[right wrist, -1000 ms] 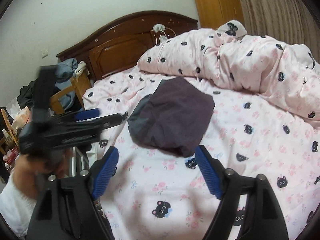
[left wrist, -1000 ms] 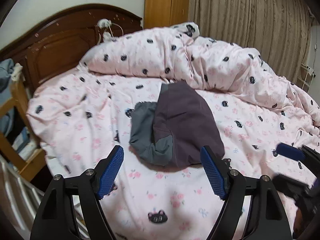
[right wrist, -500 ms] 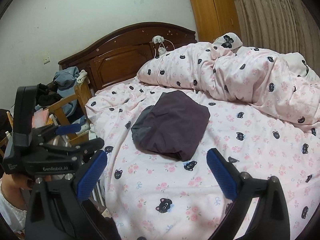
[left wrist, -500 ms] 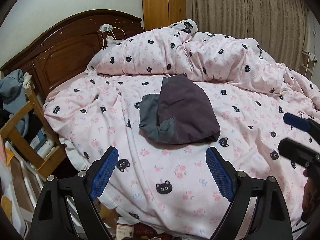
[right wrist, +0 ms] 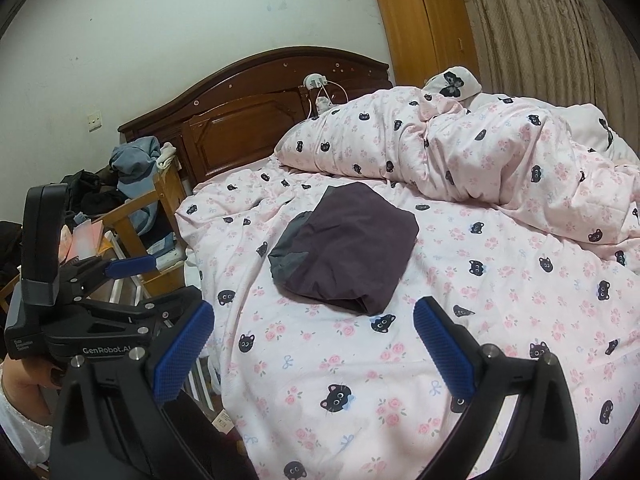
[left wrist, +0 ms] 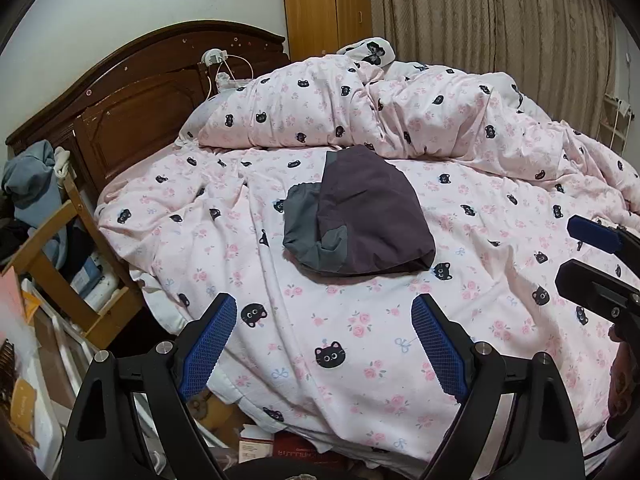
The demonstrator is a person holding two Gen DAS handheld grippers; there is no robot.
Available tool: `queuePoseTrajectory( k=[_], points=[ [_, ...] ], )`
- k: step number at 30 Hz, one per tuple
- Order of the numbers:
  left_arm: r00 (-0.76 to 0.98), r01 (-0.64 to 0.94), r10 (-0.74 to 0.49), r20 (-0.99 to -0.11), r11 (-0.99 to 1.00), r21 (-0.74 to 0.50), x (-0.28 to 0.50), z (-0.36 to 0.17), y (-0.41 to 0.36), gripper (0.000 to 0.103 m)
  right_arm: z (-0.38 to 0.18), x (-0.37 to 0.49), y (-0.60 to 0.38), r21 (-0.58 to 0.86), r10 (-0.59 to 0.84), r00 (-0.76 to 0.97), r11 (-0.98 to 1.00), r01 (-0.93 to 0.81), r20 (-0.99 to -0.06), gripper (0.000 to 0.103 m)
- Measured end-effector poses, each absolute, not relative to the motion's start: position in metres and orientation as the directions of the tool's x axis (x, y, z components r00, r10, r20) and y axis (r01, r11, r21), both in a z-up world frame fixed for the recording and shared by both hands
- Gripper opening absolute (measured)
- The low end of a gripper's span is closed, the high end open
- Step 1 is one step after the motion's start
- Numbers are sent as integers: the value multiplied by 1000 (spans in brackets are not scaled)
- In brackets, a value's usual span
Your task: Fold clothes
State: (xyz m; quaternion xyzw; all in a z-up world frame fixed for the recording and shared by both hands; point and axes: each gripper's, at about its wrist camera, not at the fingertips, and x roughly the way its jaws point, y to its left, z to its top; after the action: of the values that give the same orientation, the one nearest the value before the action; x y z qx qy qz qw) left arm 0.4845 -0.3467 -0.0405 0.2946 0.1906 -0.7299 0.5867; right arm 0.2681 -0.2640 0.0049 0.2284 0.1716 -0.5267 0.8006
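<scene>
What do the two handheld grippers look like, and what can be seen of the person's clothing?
Both the left gripper and the right gripper have matte black angular frames with silver bolts and blue textured pads. The left unit's body reads "GenRobot.AI" in white. A white sleeve shows at the edge.

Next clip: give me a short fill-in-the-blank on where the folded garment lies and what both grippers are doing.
1. The folded dark purple garment lies on the pink ____ printed with black cat faces.
2. The left gripper holds ____ between its blue pads.
3. The right gripper has its jaws ____, with the garment lying beyond them.
4. Behind the garment, the bunched duvet lies in front of a dark wooden ____.

Missing words: sheet; nothing; open; headboard
</scene>
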Motion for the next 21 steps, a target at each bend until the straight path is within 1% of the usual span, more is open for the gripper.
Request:
queuePoseTrajectory(
  k=[14, 21],
  points=[
    [-162, 970, -753, -637, -241, 38, 491, -32, -340, 87, 14, 268, -257, 180, -769, 379, 336, 925, -514, 102],
    [-162, 968, -767, -621, -245, 50, 492, -28, -337, 87, 16, 271, -255, 172, -767, 380, 342, 924, -517, 102]
  ],
)
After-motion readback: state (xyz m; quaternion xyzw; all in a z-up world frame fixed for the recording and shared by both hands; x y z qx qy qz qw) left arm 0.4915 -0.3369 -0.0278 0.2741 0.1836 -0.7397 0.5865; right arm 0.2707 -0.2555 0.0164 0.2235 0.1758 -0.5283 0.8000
